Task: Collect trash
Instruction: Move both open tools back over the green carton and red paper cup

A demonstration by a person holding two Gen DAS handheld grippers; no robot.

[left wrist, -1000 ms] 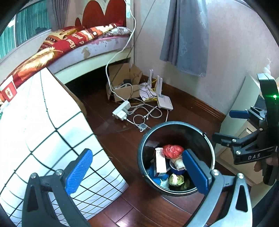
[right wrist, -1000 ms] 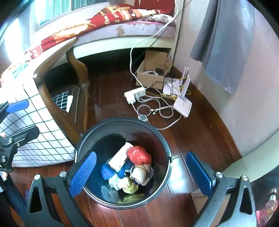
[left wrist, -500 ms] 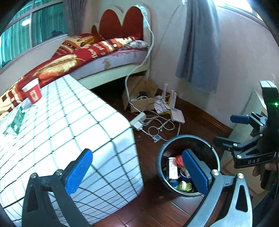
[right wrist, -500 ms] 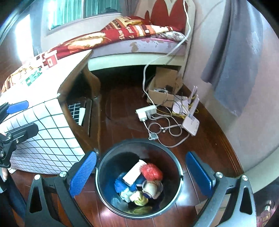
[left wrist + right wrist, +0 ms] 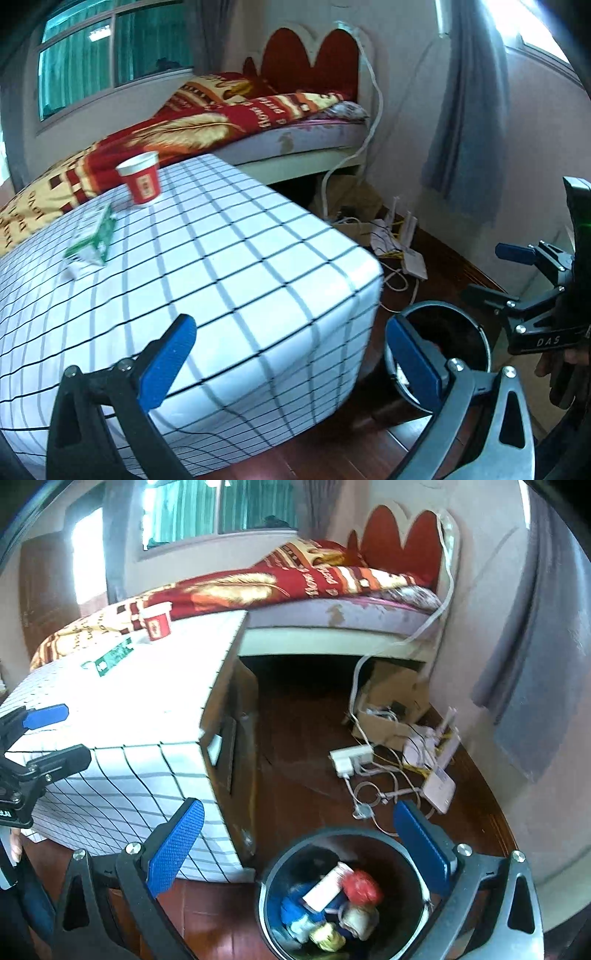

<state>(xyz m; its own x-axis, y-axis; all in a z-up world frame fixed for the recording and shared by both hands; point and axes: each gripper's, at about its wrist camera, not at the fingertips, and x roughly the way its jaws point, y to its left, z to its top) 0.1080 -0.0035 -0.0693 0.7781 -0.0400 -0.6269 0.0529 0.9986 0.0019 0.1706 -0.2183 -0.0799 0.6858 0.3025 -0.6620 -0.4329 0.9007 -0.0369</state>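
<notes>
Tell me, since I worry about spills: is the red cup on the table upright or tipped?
Upright. The red cup stands on its base on the checked table, white rim facing up. Whether anything is inside cannot be told.

bed (image 5: 295,122) | checked tablecloth (image 5: 207,266) | router (image 5: 439,786) | power strip (image 5: 351,758) | cardboard box (image 5: 391,701) | curtain (image 5: 465,110)

My left gripper (image 5: 291,363) had black arms with silver screws and textured blue pads (image 5: 166,360). My right gripper (image 5: 299,843) matched it, with white "DAS" lettering and a green light on its body.
</notes>
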